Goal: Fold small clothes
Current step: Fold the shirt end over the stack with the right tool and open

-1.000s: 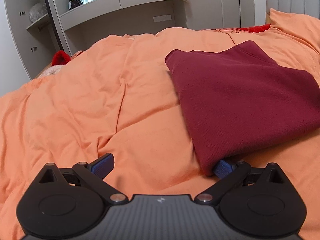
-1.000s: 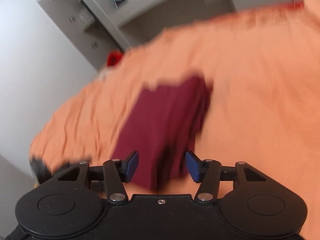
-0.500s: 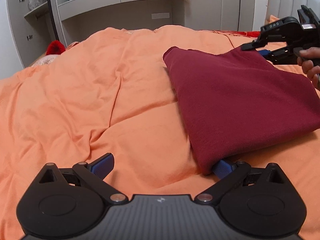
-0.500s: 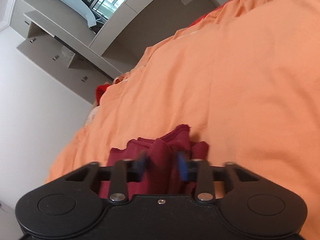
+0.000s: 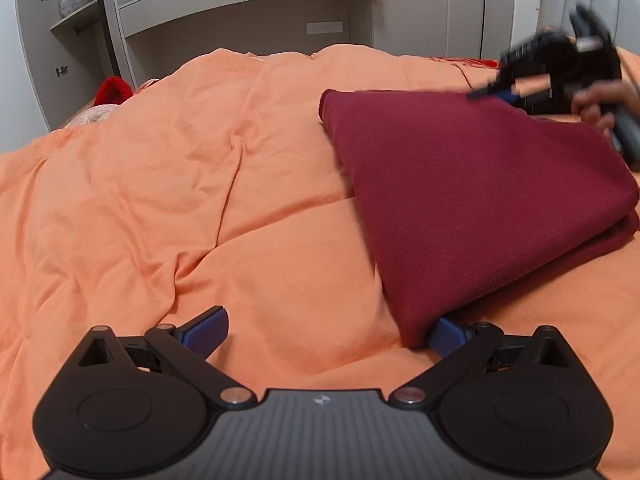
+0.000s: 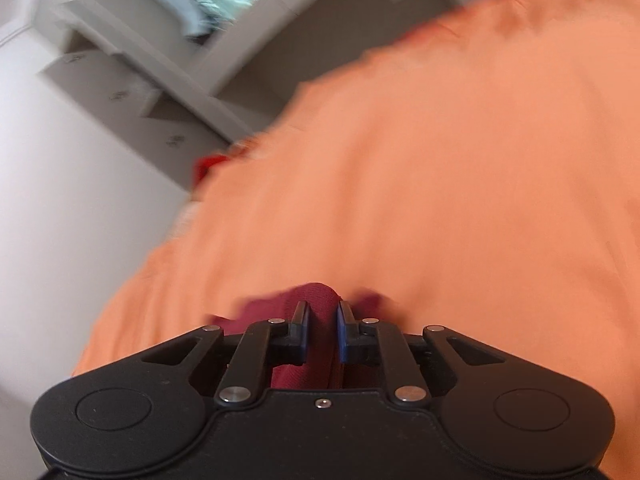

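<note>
A folded dark red garment (image 5: 472,196) lies on the orange duvet (image 5: 200,200). My left gripper (image 5: 328,330) is open and low on the duvet; its right fingertip (image 5: 446,334) is tucked under the garment's near corner and the left one lies on bare duvet. My right gripper (image 6: 322,322) is shut on the garment's far edge (image 6: 316,300), with red cloth bunched between the jaws. It also shows blurred in the left wrist view (image 5: 552,76) at the garment's far right corner, held by a hand.
Grey built-in cabinets and shelves (image 5: 280,20) stand behind the bed. A red item (image 5: 114,90) lies at the duvet's far left edge. A padded headboard (image 5: 592,4) is at the far right. The right wrist view is motion-blurred.
My right gripper came down onto the garment's far edge and closed on it, then shifted with the cloth. My left gripper stayed open with its right fingertip under the near corner.
</note>
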`<state>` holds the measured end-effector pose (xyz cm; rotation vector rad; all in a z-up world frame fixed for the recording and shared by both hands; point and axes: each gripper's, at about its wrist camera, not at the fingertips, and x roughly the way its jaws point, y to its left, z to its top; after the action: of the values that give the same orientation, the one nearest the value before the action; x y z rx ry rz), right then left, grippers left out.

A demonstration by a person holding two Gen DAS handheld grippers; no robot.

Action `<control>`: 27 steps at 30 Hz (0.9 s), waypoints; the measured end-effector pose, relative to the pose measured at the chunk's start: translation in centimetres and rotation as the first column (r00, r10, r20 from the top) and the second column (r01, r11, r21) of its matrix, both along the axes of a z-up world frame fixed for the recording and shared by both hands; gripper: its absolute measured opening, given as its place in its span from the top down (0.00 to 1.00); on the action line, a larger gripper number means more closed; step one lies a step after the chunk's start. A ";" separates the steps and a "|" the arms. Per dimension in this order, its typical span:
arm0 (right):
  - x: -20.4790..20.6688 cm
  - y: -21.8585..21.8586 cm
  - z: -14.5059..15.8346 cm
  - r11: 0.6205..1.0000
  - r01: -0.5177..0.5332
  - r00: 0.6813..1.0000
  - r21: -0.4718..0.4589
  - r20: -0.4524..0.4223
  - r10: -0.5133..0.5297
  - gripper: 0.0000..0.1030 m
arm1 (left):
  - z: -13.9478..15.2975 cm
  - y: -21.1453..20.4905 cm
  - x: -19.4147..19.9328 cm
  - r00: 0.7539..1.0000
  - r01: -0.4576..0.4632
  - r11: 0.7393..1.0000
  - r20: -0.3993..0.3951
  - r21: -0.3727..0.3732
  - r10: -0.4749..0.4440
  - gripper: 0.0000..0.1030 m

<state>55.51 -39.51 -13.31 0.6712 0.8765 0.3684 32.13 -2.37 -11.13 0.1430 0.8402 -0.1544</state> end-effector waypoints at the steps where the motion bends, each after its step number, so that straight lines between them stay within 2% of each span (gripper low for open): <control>1: -0.2 -0.5 -1.2 0.999 0.023 1.000 0.025 -0.019 -0.023 0.84 | 0.0 0.0 0.0 1.000 0.001 1.000 -0.002 0.000 -0.001 0.00; 3: -1.1 -1.6 -2.3 0.993 0.061 0.998 0.097 -0.011 -0.060 0.83 | 0.0 0.1 0.0 1.000 0.007 1.000 -0.008 -0.003 -0.007 0.00; 5: -2.5 -2.6 -1.4 0.986 0.102 0.994 0.130 0.014 -0.105 0.79 | 0.1 0.1 -0.1 1.000 0.019 1.000 -0.007 -0.002 -0.019 0.01; 8: -5.2 -3.5 1.7 0.991 0.117 0.991 0.065 0.060 -0.121 0.82 | 0.2 -0.1 -0.3 1.000 0.024 1.000 -0.004 0.010 -0.024 0.01; 11: -9.4 -2.3 5.4 0.999 0.036 0.992 0.016 0.123 -0.037 0.82 | 0.1 -0.3 -0.4 1.000 0.024 1.000 0.001 0.019 -0.024 0.01; 14: -13.7 2.0 7.2 0.996 -0.094 0.987 -0.004 0.134 0.093 0.82 | 0.1 -0.3 -0.4 1.000 0.018 1.000 0.003 0.021 -0.018 0.01; 17: -16.6 5.6 6.9 0.985 -0.171 0.979 -0.028 0.107 0.173 0.82 | 0.2 -0.3 -0.5 1.000 0.009 1.000 0.004 0.018 -0.009 0.01; 21: -19.4 6.0 4.3 0.984 -0.113 0.993 -0.138 0.030 0.118 0.84 | 0.2 0.2 -0.4 1.000 -0.010 1.000 -0.003 -0.001 0.010 0.00; 22: -19.9 5.2 3.6 0.984 -0.092 0.996 -0.152 0.003 0.094 0.97 | 0.1 0.3 -0.4 1.000 -0.016 1.000 -0.007 -0.008 0.016 0.00; 23: -20.3 4.3 2.8 0.986 -0.073 0.997 -0.149 -0.022 0.071 1.00 | 0.0 0.5 -0.4 1.000 -0.020 1.000 -0.013 -0.014 0.019 0.00; 26: -21.3 1.5 0.5 1.000 -0.014 0.995 0.025 -0.101 0.016 1.00 | -0.2 0.7 -0.6 0.999 -0.017 1.000 -0.031 -0.019 0.016 0.00; 27: -21.6 1.1 0.1 0.999 -0.001 0.994 0.054 -0.110 0.007 1.00 | -0.3 0.6 -0.8 0.999 -0.009 1.000 -0.037 -0.009 0.009 0.00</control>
<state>33.87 -38.38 -13.21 0.7452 0.9754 0.3622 31.34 -1.76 -11.39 0.1277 0.8770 -0.1531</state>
